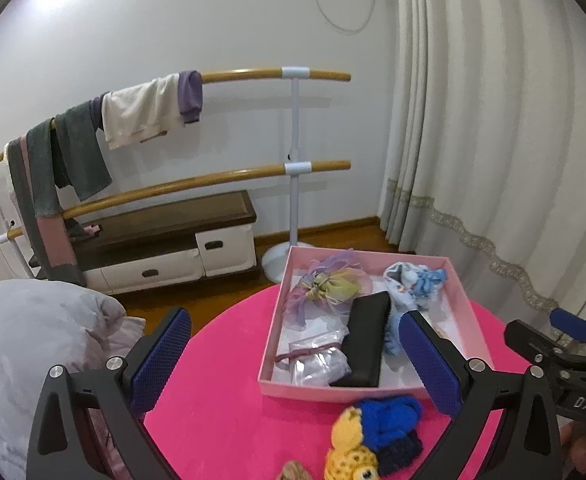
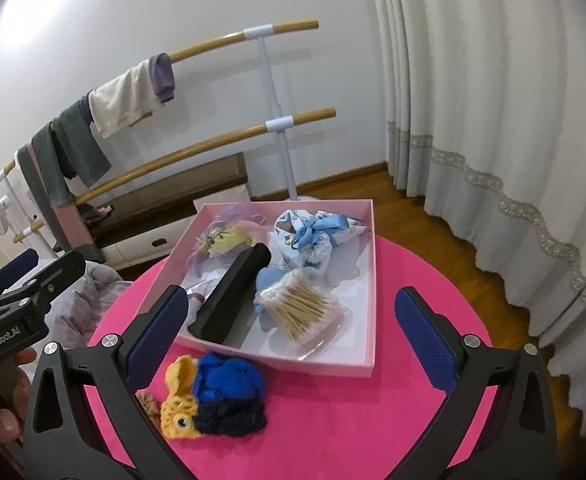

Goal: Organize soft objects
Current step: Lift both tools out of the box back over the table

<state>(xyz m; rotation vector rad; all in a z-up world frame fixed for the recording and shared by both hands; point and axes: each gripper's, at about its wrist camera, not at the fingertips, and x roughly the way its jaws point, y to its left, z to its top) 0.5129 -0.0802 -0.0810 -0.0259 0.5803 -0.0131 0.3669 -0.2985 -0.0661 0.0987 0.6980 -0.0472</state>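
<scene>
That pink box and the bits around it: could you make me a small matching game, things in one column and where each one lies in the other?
Things:
1. black case
2. cotton swabs
3. crocheted toy
4. blue patterned pouch

Places:
A. on the pink table, outside the pink box
B. far part of the box, tied with a blue ribbon
C. near part of the box, in a clear packet
D. lying lengthways down the middle of the box

Pairs: 1-D, 2-C, 3-A, 4-B
</scene>
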